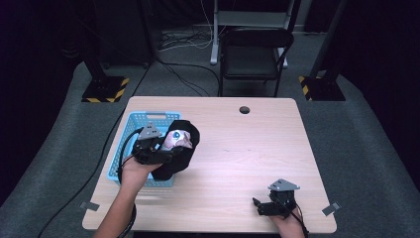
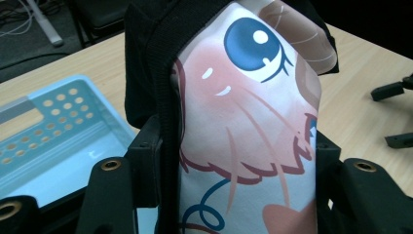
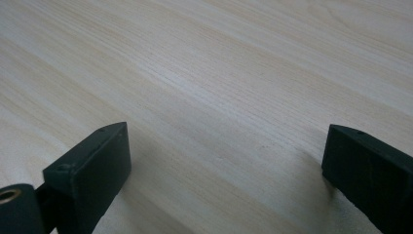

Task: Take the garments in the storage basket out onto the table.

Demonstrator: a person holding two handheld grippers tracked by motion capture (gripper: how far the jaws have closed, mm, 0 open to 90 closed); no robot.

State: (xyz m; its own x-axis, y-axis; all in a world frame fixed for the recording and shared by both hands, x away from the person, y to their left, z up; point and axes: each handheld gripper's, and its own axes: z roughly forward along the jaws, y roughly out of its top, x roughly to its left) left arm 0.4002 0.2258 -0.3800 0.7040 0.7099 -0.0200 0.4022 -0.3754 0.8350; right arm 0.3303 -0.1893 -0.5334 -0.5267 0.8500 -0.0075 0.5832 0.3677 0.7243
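Cushion (image 1: 177,144) partly over basket (image 1: 130,129)

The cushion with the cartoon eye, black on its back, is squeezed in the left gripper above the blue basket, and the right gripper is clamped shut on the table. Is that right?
Not quite. The right gripper is open: the right gripper view shows its jaws wide apart over bare table. The rest holds: the left gripper squeezes the cushion by the blue basket.
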